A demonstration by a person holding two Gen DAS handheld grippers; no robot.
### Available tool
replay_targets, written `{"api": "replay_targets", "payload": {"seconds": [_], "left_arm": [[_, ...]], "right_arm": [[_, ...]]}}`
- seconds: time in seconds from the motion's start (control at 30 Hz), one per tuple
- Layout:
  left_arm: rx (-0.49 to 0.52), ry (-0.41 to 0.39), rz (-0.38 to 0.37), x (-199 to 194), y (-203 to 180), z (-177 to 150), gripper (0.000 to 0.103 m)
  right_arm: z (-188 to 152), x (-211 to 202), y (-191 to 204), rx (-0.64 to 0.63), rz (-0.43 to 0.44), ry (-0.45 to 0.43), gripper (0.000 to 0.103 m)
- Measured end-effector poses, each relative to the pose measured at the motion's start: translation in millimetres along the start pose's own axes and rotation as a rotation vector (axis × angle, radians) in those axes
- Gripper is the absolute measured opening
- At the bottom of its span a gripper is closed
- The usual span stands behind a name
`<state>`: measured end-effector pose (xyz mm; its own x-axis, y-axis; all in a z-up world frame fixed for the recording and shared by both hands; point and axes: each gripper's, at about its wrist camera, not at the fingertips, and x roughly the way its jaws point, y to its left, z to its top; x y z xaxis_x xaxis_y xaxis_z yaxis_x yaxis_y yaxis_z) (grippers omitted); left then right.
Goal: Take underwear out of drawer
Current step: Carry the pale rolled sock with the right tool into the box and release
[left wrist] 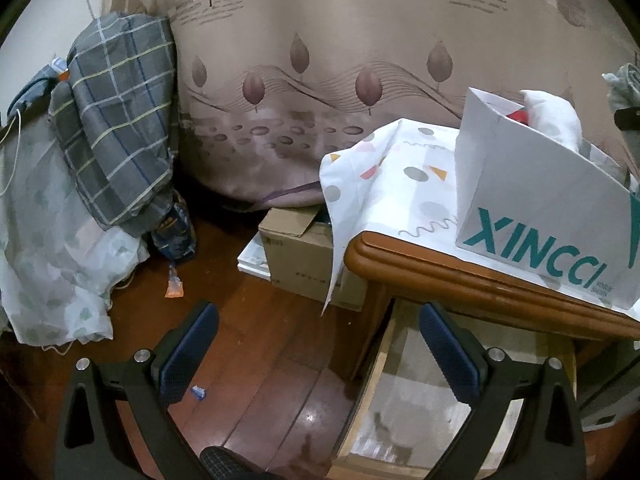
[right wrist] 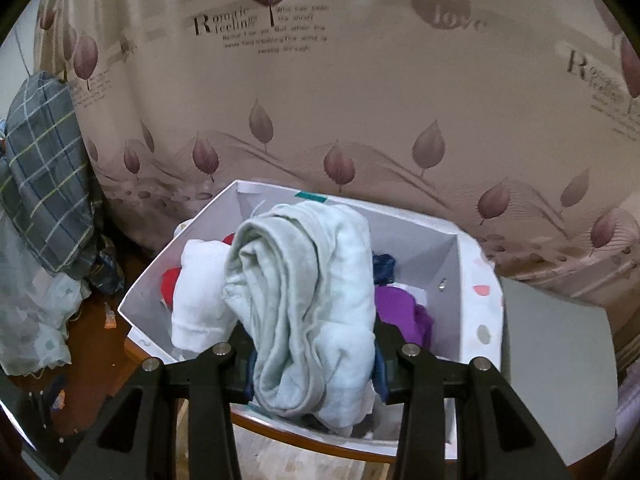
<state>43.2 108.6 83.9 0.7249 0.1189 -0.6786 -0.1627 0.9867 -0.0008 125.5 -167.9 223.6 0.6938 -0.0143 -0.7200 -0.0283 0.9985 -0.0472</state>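
In the right wrist view my right gripper is shut on a rolled pale grey-green piece of underwear, which it holds just above a white paper box. White, red, purple and blue garments lie in that box. In the left wrist view my left gripper stands open with nothing between its fingers, over the floor beside the pulled-out wooden drawer. The drawer's pale bottom shows under the right finger. The same white box with green lettering stands on the nightstand.
A dotted white cloth covers the nightstand top and hangs over its corner. A cardboard box sits on the wooden floor by a leaf-print curtain. Checked grey bedding is piled at the left. Small litter lies on the floor.
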Motion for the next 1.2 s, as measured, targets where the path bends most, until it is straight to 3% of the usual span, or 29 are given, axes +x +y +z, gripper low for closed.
{"api": "replay_targets", "payload": {"seconds": [0.37, 0.67, 0.93, 1.2], "left_arm": [[-0.054, 0.004, -0.012, -3.0, 14.0, 2.8, 0.1], [-0.06, 0.01, -0.022, -3.1, 17.2, 2.8, 0.1], [-0.053, 0.016, -0.024, -1.9, 17.2, 1.9, 0.1], [-0.044, 0.013, -0.03, -1.7, 13.4, 1.4, 0.1]], "right_arm": [[7.0, 45.1, 22.9, -0.021, -0.077, 0.044, 0.042], [11.0, 82.1, 11.5, 0.006, -0.161, 0.068, 0.043], [5.9, 94.3, 5.1, 0.047, -0.167, 0.08, 0.047], [0.2, 87.4, -3.3, 0.092, -0.185, 0.072, 0.066]]}}
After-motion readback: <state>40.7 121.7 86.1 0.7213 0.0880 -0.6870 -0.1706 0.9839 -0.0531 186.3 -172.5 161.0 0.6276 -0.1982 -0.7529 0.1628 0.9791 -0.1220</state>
